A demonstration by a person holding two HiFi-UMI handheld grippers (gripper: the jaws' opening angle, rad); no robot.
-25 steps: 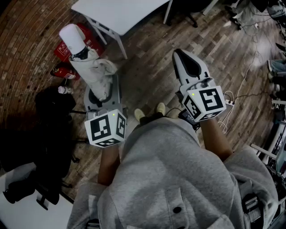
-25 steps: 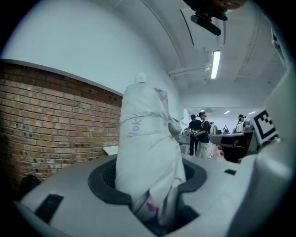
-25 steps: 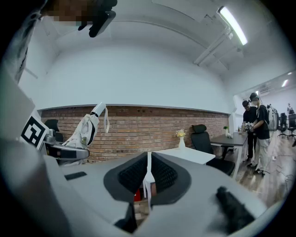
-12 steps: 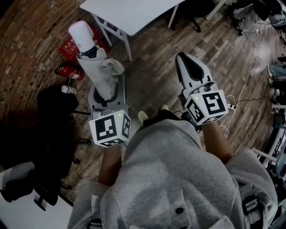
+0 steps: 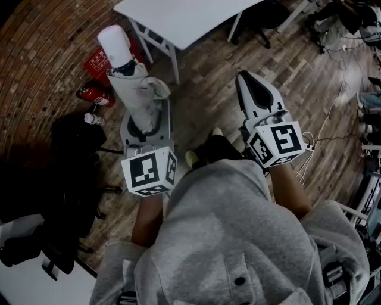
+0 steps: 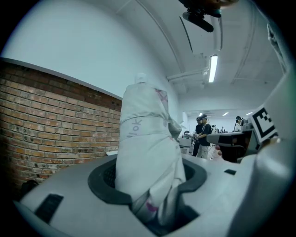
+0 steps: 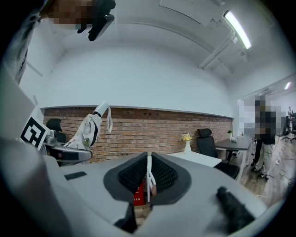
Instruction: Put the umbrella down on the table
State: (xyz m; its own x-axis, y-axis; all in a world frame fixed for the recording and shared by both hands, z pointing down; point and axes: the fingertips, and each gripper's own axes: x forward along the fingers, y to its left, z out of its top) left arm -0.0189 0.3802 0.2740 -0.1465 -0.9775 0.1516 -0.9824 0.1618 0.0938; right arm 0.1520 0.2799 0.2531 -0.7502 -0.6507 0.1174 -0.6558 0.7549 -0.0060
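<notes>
A folded white umbrella (image 5: 136, 94) stands upright in my left gripper (image 5: 147, 116), its round white handle end (image 5: 115, 44) uppermost. In the left gripper view the umbrella's cloth (image 6: 147, 148) fills the gap, and the left gripper (image 6: 149, 187) is shut on its lower part. My right gripper (image 5: 249, 80) is held out level on the right, shut with nothing in it; the right gripper view shows its pads (image 7: 134, 173) meeting. The white table (image 5: 184, 18) lies ahead at the top of the head view, beyond both grippers.
Red fire extinguishers (image 5: 95, 62) lie on the wooden floor by the brick wall, left of the umbrella. A black chair (image 5: 71, 161) stands at the left. Cables (image 5: 324, 128) run along the floor at the right. A vase of flowers (image 7: 187, 143) stands on the table.
Both grippers have drifted a little forward and to the right, the umbrella still upright in the left one. More of the white table has come into view.
</notes>
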